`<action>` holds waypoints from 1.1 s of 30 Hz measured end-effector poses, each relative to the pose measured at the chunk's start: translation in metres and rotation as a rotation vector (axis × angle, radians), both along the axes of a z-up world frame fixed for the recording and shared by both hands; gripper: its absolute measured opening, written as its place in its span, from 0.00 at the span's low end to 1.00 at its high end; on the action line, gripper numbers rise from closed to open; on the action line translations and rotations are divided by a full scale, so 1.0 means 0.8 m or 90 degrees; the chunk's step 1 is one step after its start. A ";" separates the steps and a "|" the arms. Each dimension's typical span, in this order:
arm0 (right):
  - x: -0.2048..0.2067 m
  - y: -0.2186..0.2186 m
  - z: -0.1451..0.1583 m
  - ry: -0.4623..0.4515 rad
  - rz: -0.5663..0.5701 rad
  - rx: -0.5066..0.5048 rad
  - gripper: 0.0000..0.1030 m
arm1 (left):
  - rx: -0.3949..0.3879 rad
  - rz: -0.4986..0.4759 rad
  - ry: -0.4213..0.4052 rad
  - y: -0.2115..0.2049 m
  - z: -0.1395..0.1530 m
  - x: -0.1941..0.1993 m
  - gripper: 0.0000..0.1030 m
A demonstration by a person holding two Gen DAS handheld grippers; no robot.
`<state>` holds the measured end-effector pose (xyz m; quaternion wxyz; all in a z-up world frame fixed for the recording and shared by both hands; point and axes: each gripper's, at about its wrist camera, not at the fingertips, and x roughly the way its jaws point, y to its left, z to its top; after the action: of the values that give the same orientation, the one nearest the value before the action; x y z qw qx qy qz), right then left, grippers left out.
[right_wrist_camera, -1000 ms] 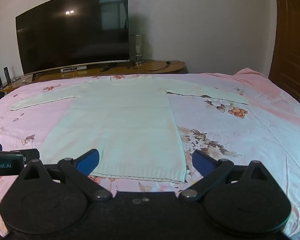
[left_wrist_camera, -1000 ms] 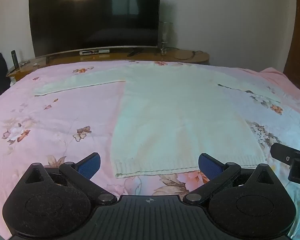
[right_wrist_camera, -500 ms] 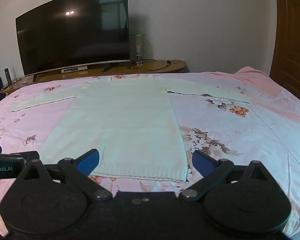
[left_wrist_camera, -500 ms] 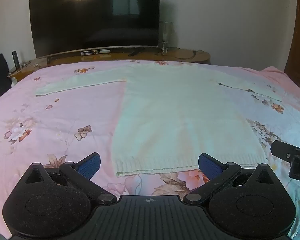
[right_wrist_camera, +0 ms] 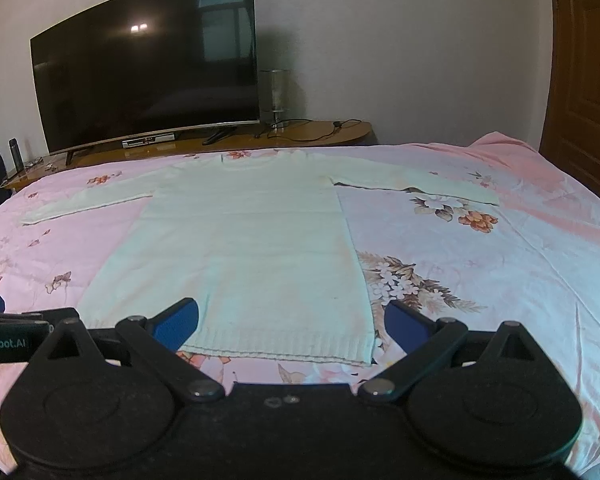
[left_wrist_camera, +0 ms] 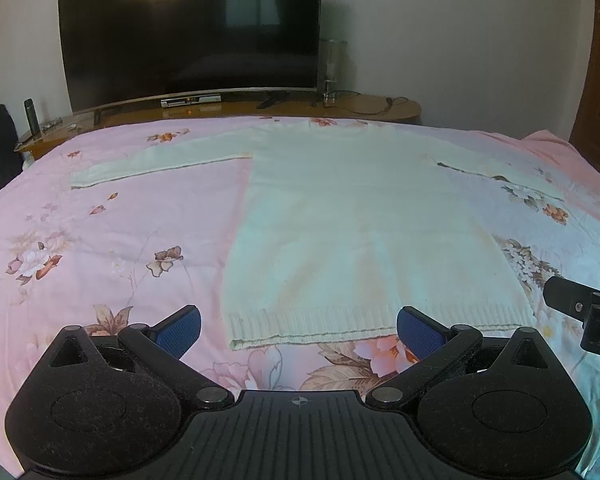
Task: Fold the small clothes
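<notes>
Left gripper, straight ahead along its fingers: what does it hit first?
Probably the ribbed hem of the white sweater, lying flat on the floral bedsheet. The open left gripper points at it with nothing between; its height above the bed is unclear.

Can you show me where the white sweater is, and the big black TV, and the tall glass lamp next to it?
White knitted sweater [left_wrist_camera: 360, 232]: left wrist view, middle of its body.
Big black flat television [right_wrist_camera: 148, 80]: right wrist view, centre of the dark screen.
Tall glass lamp [right_wrist_camera: 275, 90]: right wrist view, its glass shade.
</notes>
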<state>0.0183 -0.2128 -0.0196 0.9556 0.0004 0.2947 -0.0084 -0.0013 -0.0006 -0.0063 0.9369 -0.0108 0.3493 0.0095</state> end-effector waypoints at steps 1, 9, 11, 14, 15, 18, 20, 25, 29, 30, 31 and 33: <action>-0.001 0.000 0.000 0.000 0.000 0.000 0.97 | 0.000 0.000 0.000 0.000 0.000 0.000 1.00; 0.000 -0.001 0.000 0.001 0.000 0.000 0.97 | 0.000 -0.001 0.002 0.000 0.001 0.001 1.00; 0.000 -0.003 0.000 0.001 0.001 0.000 0.97 | 0.001 -0.002 0.002 -0.001 0.001 0.001 1.00; 0.000 -0.003 0.000 0.001 0.001 0.000 0.97 | -0.001 -0.001 0.004 -0.001 0.000 0.000 1.00; 0.000 -0.003 0.000 0.001 0.001 -0.001 0.97 | 0.000 -0.001 0.005 -0.002 -0.001 0.001 1.00; 0.001 -0.003 -0.001 0.001 0.003 0.000 0.97 | 0.001 0.001 0.009 -0.002 -0.001 0.002 1.00; 0.003 -0.002 -0.001 0.003 0.005 -0.001 0.97 | 0.001 0.005 0.007 -0.001 -0.001 0.001 1.00; 0.003 0.002 -0.001 0.004 0.014 -0.003 0.97 | -0.002 0.012 0.006 0.002 0.000 0.001 1.00; 0.005 0.004 0.000 0.004 0.016 -0.004 0.97 | -0.003 0.014 0.006 0.002 -0.001 0.001 1.00; 0.005 0.004 0.000 0.004 0.017 -0.004 0.97 | -0.003 0.014 0.006 0.002 -0.001 0.001 1.00; 0.005 0.004 0.000 0.004 0.018 -0.004 0.97 | -0.003 0.014 0.006 0.002 -0.001 0.001 1.00; 0.005 0.004 0.000 0.004 0.020 -0.005 0.97 | -0.002 0.014 0.004 0.002 -0.001 0.000 1.00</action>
<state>0.0225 -0.2099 -0.0199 0.9545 -0.0079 0.2979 0.0052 -0.0012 0.0009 -0.0068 0.9355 -0.0159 0.3525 0.0190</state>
